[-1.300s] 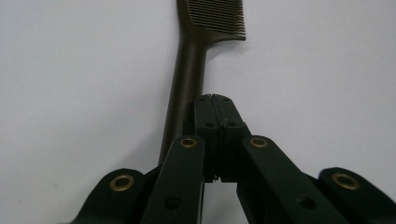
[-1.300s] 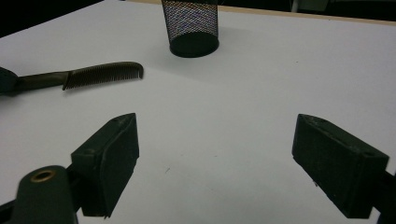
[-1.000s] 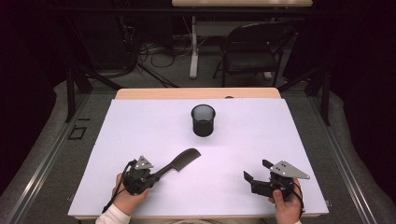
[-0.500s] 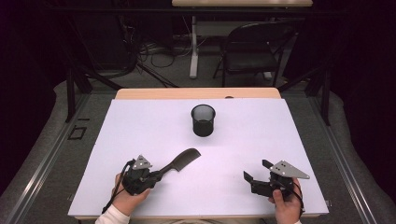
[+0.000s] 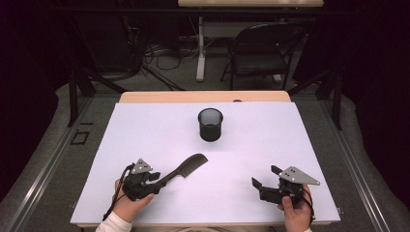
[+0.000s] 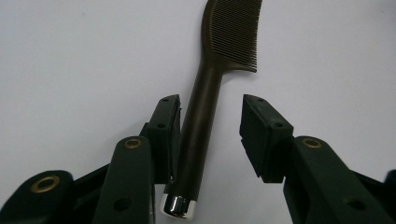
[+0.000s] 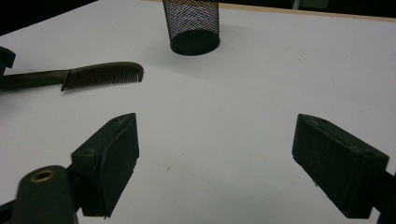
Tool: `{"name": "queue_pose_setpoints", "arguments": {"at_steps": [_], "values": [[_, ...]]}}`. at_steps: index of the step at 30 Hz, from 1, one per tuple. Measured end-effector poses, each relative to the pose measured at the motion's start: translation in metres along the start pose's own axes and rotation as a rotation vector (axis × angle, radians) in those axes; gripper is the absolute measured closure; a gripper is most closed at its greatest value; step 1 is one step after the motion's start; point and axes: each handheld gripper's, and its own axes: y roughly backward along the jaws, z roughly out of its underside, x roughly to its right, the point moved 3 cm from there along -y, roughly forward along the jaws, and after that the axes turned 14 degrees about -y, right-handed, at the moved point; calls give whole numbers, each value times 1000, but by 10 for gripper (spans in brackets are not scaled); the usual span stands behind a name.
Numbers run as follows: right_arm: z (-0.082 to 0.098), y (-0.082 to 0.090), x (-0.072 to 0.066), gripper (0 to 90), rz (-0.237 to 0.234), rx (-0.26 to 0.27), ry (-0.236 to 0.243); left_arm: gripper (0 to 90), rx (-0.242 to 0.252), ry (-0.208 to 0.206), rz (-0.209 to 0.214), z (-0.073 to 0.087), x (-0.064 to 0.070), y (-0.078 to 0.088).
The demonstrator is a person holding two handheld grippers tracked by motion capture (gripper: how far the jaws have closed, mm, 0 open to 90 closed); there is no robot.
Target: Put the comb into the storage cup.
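Table (image 5: 300, 145), white-topped: one. Comb (image 5: 186, 168), dark, near left: one. Mesh cup (image 5: 210, 124), black, far centre: one. Grippers: two.

A black mesh cup (image 5: 210, 124) stands upright on the white table cover (image 5: 290, 145), toward the far middle of it — well apart from the near edge. Beyond the cup, a strip of bare wooden tabletop (image 5: 203, 96) shows past the cover's far edge. Farther behind the cup, on the grey floor, stand a dark folding chair (image 5: 263, 53) and a white table leg (image 5: 200, 48) — loose cables (image 5: 154, 50) lie left of that leg.
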Motion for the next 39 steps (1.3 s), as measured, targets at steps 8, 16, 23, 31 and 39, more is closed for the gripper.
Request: {"name": "queue_pose_setpoints", "arguments": {"at_steps": [8,16,23,31,39], "values": [[0,-1,0,147,-5,9,-2,480,16,9,-13,0,-4,1],[0,-1,0,147,-4,1,-3,406,27,-7,-32,1,-10,1],[0,-1,0,147,-5,6,-2,402,64,-34,-37,1,-15,3],[0,-1,0,147,-4,-1,-1,402,72,-37,-41,1,-20,5],[0,-1,0,147,-8,-7,0,392,56,-29,-49,0,-23,8]]}}
